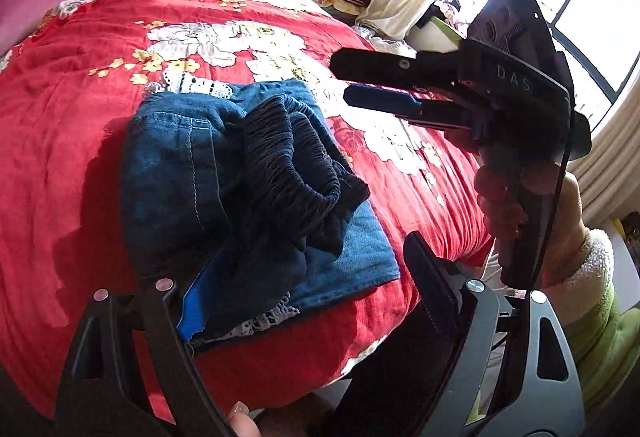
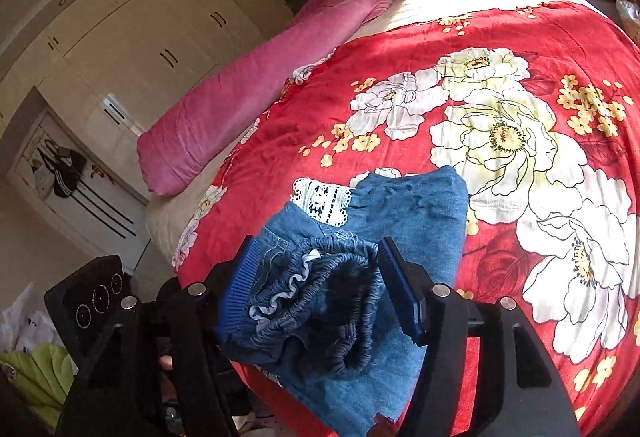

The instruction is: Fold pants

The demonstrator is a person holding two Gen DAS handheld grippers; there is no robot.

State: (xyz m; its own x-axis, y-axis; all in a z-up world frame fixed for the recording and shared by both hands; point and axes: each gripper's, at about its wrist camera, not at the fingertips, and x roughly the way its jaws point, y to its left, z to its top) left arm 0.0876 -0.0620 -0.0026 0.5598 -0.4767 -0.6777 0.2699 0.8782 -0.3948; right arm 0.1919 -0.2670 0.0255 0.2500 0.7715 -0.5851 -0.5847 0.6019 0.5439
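Denim pants (image 1: 224, 173), folded into a bundle with the elastic waistband (image 2: 344, 301) on top, lie on the red floral bedspread (image 1: 80, 97) near its front edge. Left gripper (image 1: 296, 289) hangs over them, fingers spread. Right gripper (image 2: 316, 285), also spread, brackets the waistband without pinching it.

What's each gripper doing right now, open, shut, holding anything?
Left gripper: open, fingers either side of the folded blue pants, not clamped.
Right gripper: open, straddling the pants' elastic waistband, no grip visible.
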